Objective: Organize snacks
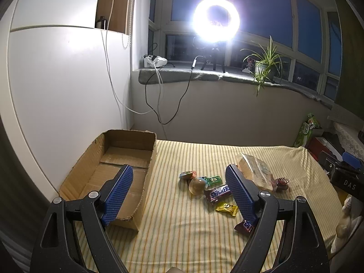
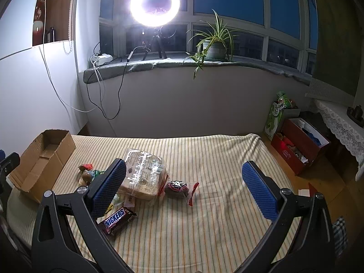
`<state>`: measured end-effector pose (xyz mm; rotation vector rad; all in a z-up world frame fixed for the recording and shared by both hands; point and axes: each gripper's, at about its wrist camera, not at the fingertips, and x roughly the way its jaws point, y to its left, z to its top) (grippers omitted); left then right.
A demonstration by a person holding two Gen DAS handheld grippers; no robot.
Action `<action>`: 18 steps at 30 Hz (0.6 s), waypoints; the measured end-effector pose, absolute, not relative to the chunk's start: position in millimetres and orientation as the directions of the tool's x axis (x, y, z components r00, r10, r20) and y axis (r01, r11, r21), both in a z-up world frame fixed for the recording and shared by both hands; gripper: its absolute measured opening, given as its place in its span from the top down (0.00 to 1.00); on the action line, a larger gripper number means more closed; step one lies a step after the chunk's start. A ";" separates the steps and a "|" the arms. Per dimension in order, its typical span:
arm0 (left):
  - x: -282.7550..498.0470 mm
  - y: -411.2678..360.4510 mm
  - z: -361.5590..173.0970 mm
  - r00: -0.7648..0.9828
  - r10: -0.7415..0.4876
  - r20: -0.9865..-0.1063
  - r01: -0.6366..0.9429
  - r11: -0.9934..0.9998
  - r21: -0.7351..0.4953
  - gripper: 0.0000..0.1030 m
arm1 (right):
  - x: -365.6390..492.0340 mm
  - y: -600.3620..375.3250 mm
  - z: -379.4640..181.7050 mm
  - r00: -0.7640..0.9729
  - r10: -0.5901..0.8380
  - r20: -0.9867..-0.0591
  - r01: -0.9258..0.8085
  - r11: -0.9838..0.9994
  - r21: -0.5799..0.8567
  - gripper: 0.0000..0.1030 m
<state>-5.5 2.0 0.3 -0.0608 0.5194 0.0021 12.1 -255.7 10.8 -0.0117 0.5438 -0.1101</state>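
Snacks partly hidden behind left claw — both claws spread apart, nothing held.

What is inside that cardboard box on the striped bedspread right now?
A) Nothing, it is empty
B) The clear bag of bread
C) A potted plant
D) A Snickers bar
A: the cardboard box shows only its bare bottom, while the Snickers bar and the clear bag lie outside it on the bedspread.
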 end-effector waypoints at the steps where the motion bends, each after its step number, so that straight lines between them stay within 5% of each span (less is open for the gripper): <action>1: -5.6 2.0 0.2 0.868 -0.015 -0.496 -0.017 0.998 -0.059 0.19 | 12.2 -255.9 11.0 0.850 -0.108 -0.516 0.102 0.994 -0.040 0.00; 18: -6.4 -3.5 0.4 0.870 -0.020 -0.492 -0.005 0.999 -0.049 0.19 | 11.5 -255.9 12.2 0.848 -0.098 -0.520 0.096 0.995 -0.032 0.00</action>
